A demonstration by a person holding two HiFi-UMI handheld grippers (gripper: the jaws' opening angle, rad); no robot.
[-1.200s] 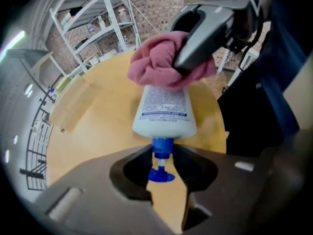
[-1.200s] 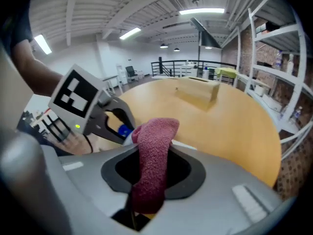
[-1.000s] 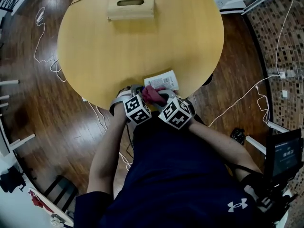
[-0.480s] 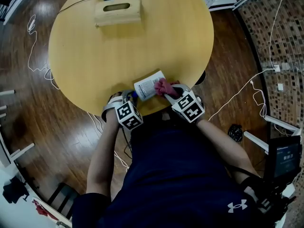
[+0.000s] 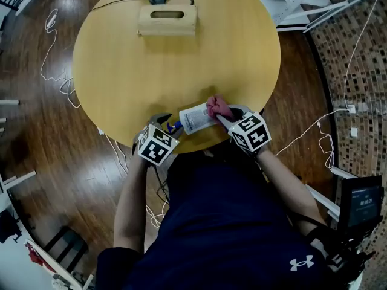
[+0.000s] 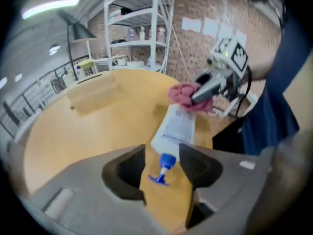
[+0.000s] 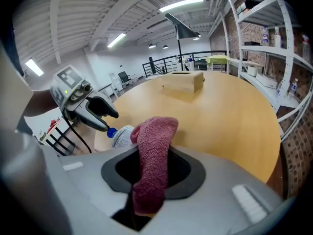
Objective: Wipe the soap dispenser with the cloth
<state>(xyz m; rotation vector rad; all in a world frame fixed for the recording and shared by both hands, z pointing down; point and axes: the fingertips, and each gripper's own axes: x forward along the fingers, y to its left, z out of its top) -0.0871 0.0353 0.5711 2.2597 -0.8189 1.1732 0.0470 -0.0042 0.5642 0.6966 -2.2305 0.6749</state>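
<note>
Dark wooden floor (image 5: pixel 36 162) is seen around a round, pale wooden table (image 5: pixel 151 71), with white cables (image 5: pixel 54 71) trailing over the boards. A wooden box (image 5: pixel 167 20) is set at the table's far edge. White shelves (image 6: pixel 142 28) and a brick wall (image 6: pixel 195 48) are seen behind the table in the left gripper view.

The dispenser (image 5: pixel 196 118) is laid on its side near the table's near edge, its blue pump (image 6: pixel 164 166) turned toward the left gripper (image 6: pixel 164 160). That gripper's jaws have just been opening. They are parted now, with the pump between them and not clamped.

The cloth (image 7: pixel 152 151), dark red, is clamped in the closed jaws of the right gripper (image 7: pixel 151 175). Its free end is laid against the dispenser's base end.

The base is hidden by the cloth. The label's print cannot be read. The table's near rim is covered by the person's body and arms in the head view. Both pairs of jaws are largely hidden there by the marker cubes.
</note>
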